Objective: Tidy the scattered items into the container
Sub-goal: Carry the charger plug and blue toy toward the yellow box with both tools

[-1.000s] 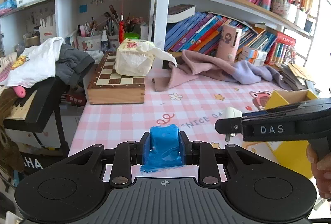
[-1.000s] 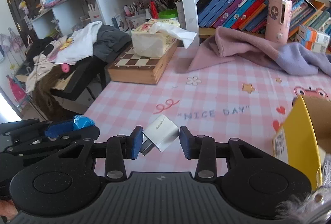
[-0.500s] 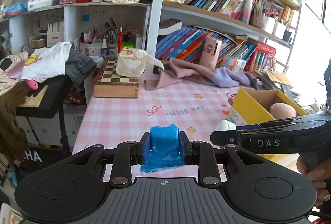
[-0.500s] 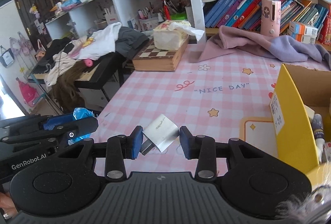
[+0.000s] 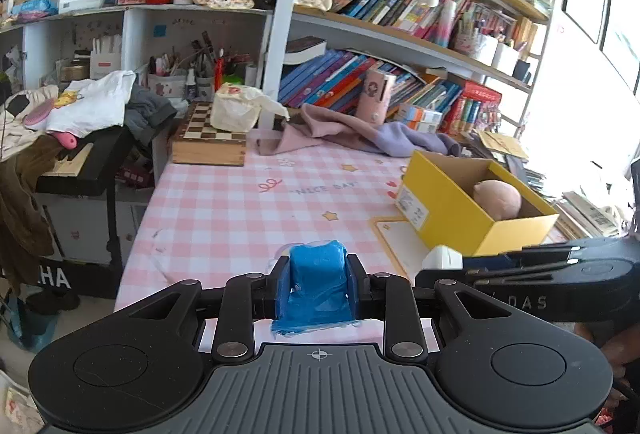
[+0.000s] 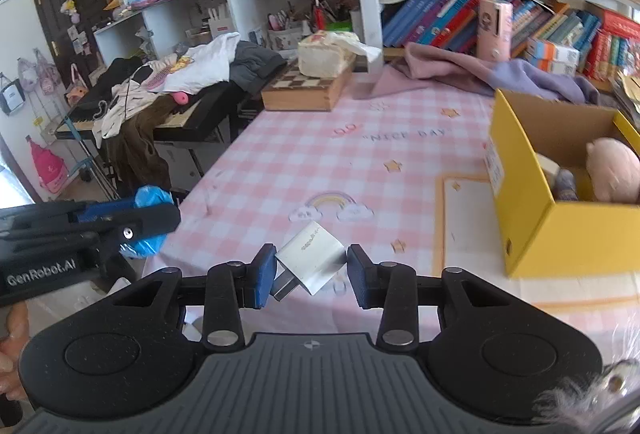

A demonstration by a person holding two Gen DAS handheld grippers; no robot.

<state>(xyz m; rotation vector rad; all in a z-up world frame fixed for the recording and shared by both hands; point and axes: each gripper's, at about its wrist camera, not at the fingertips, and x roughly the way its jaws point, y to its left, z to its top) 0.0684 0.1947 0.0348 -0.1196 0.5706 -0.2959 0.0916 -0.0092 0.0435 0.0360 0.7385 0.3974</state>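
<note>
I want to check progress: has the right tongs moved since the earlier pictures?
Yes. In its own view the yellow box now shows more of its inside and the chessboard box looks farther, so the right tongs drew back.

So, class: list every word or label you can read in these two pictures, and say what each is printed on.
"NICE DAY": pink checked tablecloth
"DAS": side of right gripper
"GenRobot.AI": side of left gripper
"HA": dark panel below keyboard
Yellow box sticker, white charger print, book spines: too small.

The tablecloth reads "NICE DAY", the left gripper "GenRobot.AI", the right gripper "DAS".
</note>
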